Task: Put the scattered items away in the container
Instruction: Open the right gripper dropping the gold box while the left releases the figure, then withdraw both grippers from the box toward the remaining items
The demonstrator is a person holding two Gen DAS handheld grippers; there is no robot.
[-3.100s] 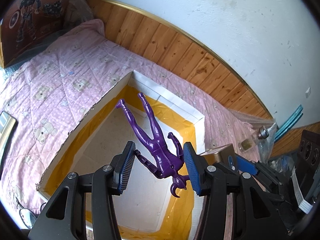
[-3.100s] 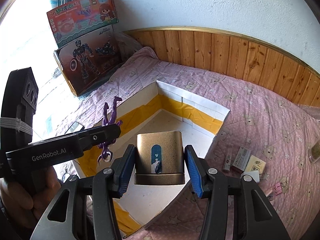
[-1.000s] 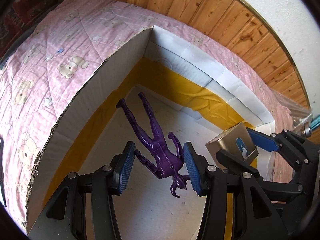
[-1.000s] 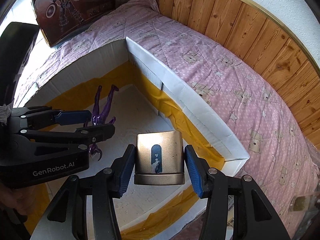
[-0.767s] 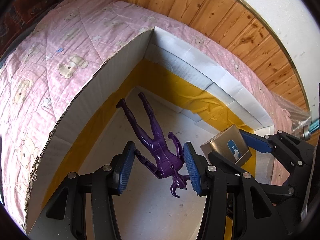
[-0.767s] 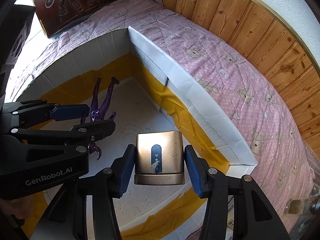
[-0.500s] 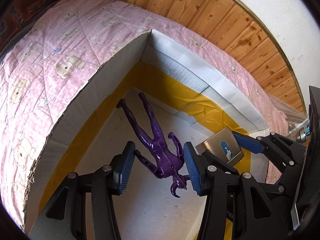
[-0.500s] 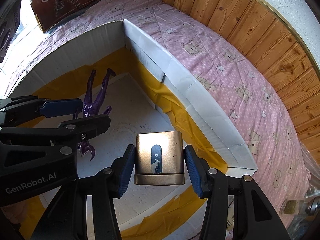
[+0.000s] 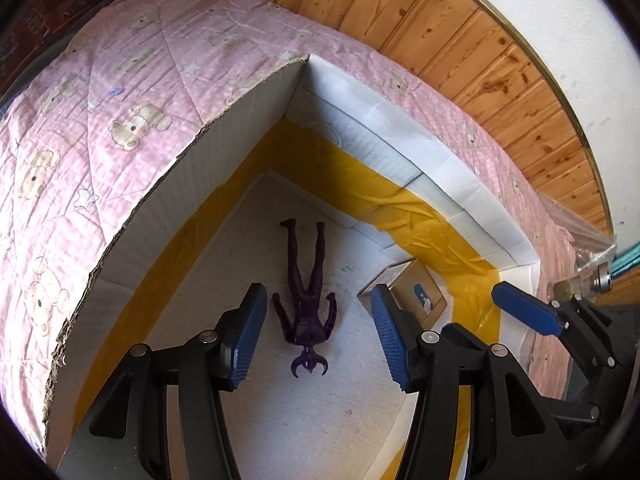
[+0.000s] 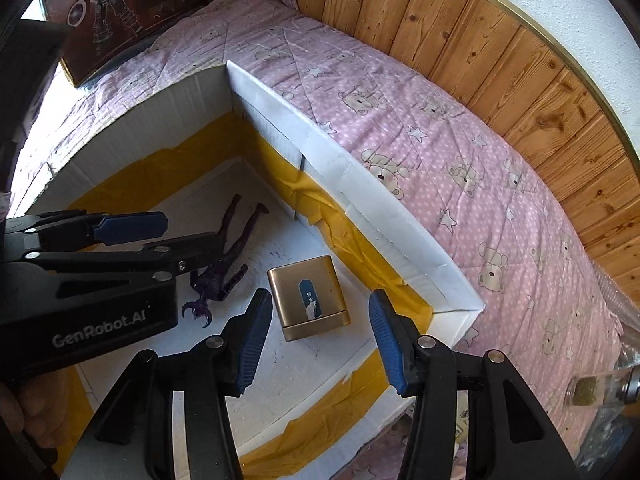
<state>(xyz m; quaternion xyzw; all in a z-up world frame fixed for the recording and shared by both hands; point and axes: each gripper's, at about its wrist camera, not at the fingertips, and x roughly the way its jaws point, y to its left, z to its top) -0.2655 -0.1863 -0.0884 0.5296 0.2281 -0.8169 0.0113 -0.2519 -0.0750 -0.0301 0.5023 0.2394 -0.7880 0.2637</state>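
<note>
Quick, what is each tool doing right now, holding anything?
Left tool: jaws opening, empty; the purple figure lies in the box.
Right tool: open, empty; the gold case lies below.

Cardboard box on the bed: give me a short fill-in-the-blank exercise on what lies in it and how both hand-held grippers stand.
1. The purple figure lies on the floor of the ____.
2. The gold box lies beside the figure, gripped by ____ hand-held gripper.
3. The left hand-held gripper is opening, and its pads do ____ touch the figure.
4. The bedspread around the cardboard box is printed with stars and ____.

Missing words: cardboard box; neither; not; bears
</note>
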